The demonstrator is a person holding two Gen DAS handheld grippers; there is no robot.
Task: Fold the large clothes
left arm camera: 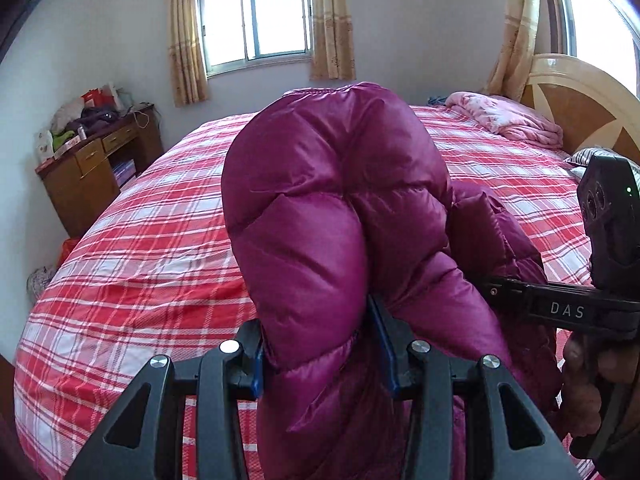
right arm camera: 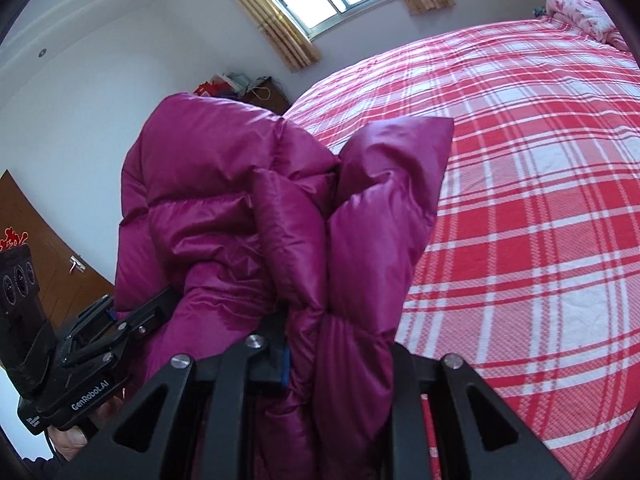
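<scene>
- While we hold the magenta down jacket (left arm camera: 336, 208) up over the bed (left arm camera: 152, 248), its quilted bulk fills the middle of both wrist views.
- We see our left gripper (left arm camera: 320, 360) closed on a thick fold of the jacket, the blue pads (left arm camera: 385, 344) pressing the fabric from either side, so the jaws stand only as far apart as the padding lets them.
- We see our right gripper (right arm camera: 340, 364) also clamped on a bunched part of the jacket; one blue pad (right arm camera: 285, 364) shows at the left, the other is hidden behind the fabric.
- From the left wrist view, the right gripper reaches in from the right edge and meets the jacket just beside the left gripper's hold.
- Under the jacket lies the red and white checked bedcover; we cannot tell whether the hanging part touches it.
- A pink quilt (left arm camera: 504, 118) lies bunched near the headboard (left arm camera: 576, 104).
- A wooden desk (left arm camera: 96, 168) piled with things stands by the wall, below a curtained window (left arm camera: 254, 16).
</scene>
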